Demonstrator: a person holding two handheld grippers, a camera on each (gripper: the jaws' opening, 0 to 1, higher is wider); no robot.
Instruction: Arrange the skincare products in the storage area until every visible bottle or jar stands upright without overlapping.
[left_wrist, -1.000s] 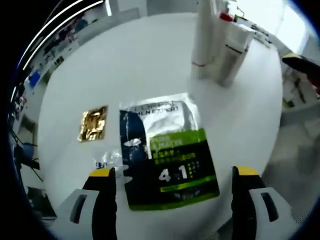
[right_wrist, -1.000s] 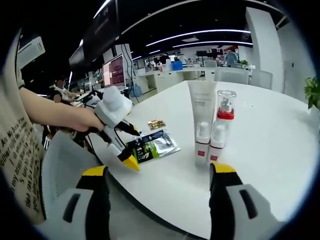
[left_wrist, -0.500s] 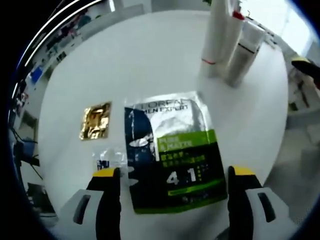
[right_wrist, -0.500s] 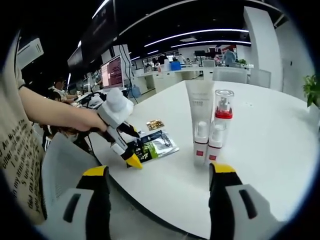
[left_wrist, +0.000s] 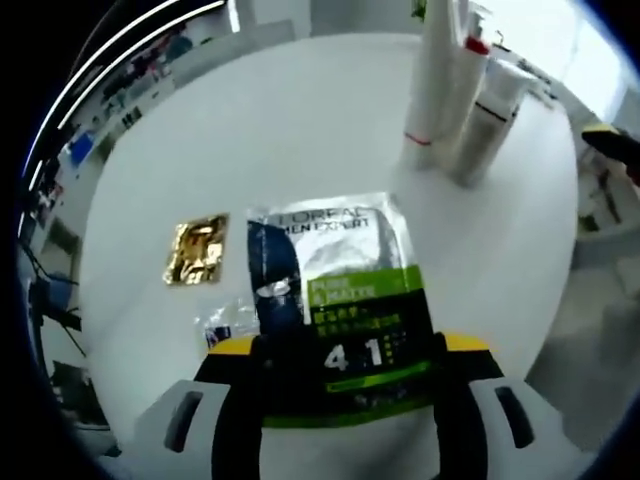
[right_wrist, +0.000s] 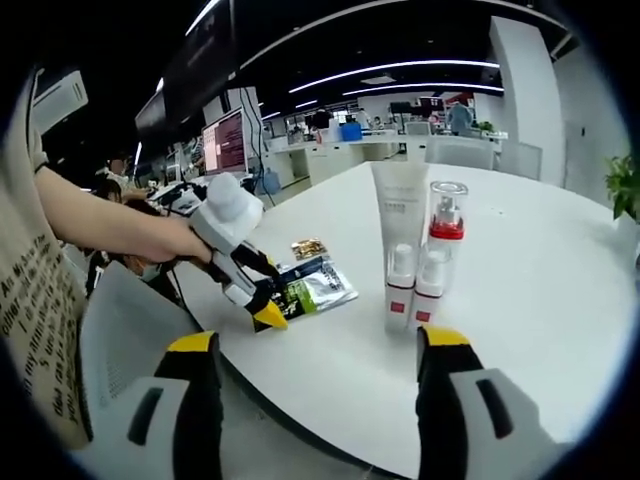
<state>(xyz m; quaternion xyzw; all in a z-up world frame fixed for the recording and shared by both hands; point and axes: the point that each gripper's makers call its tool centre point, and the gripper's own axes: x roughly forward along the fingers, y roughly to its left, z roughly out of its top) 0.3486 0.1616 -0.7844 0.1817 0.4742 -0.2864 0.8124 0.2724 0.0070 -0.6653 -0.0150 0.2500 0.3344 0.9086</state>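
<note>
Left hand-held gripper (left_wrist: 340, 350) pinches the L'Oreal sachet (left_wrist: 335, 290) at the counter (left_wrist: 300, 120) edge; right hand-held gripper (right_wrist: 318, 345) waits wide open, empty. Next, probably lifting it clear.

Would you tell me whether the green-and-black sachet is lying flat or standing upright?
Lying flat: the green-and-black sachet rests face up on the white table, printed front fully visible.

On the table (left_wrist: 300, 120), a sachet (left_wrist: 335, 300) is laid flat; a small packet (left_wrist: 195, 250) is placed left of the sachet, bottles (left_wrist: 455, 95) beyond it.
</note>
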